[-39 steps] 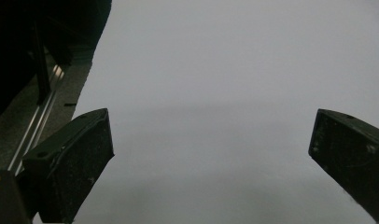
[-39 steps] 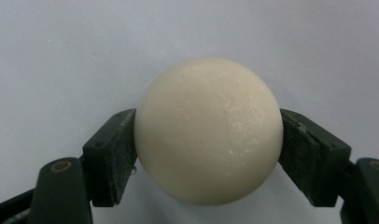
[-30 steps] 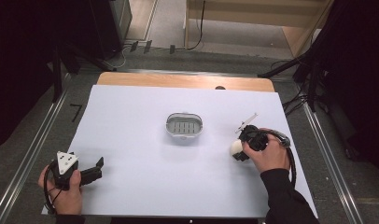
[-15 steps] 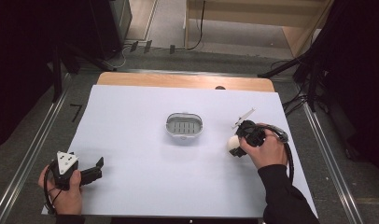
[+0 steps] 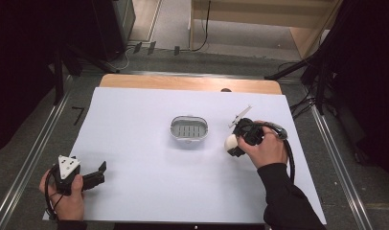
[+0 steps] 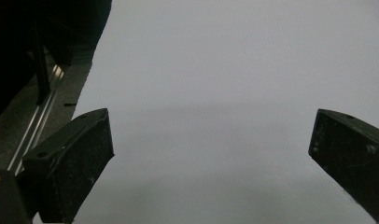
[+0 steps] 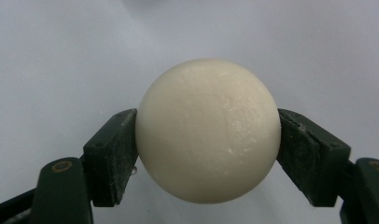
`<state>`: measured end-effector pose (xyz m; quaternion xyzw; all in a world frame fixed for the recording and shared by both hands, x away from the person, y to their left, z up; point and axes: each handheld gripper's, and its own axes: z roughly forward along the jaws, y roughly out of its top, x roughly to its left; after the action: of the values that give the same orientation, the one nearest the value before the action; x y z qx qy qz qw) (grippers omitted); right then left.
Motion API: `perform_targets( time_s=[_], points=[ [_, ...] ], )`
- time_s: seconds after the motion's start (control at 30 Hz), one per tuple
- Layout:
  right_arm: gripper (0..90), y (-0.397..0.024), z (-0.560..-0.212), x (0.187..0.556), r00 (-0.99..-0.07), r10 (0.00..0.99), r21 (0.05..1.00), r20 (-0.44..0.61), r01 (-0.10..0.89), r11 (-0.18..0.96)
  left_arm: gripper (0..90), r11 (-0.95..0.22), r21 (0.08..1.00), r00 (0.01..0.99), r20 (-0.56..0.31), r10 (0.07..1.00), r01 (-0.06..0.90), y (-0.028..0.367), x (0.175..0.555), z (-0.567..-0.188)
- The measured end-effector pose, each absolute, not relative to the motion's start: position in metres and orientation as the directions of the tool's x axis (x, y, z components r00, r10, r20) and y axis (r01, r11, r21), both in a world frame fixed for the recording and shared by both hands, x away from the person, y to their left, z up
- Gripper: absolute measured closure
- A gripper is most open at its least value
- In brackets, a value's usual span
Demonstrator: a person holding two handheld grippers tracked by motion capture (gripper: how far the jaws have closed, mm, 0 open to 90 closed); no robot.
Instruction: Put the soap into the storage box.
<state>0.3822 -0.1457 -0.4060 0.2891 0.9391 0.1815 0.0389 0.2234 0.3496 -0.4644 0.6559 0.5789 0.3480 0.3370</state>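
The ball (image 7: 207,130) is cream-white, round and smooth, with a faint gloss, and I have it clamped between the two black jaws of my right claw (image 7: 207,154). One pad presses each side of it at about its widest part. From above, the ball (image 5: 230,142) sits just to the right of the small oval dish (image 5: 188,128), near it but apart from it, with a strip of bare white sheet between them. I cannot tell whether the ball touches the sheet or is held slightly off it.

My right claw (image 5: 233,146) points toward the dish, my hand (image 5: 262,146) wrapped round its body behind the ball, and its cable loops away from the dish past my dark sleeve.

The dish has a pale rim and a ribbed grey floor, and it stands near the middle of the white sheet (image 5: 149,191) that covers the table.

My left claw (image 5: 100,171) lies well apart from the dish, toward my near left corner of the sheet. Its jaws stand wide apart with nothing but white sheet (image 6: 211,93) between them. My left hand (image 5: 65,199) grips it from behind, under its grey three-cornered plate.
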Motion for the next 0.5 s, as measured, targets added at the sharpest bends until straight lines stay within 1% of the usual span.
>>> perform_targets(
  time_s=[0.5],
  points=[
    [25.4, -0.120, -0.393, 0.390, -0.852, 0.523, 0.368, 0.020, 0.493, 0.789, 0.2, -0.095, 0.847, 0.087, 0.058, 0.995, 0.523, 0.350, 0.223, -0.464]
  ],
)
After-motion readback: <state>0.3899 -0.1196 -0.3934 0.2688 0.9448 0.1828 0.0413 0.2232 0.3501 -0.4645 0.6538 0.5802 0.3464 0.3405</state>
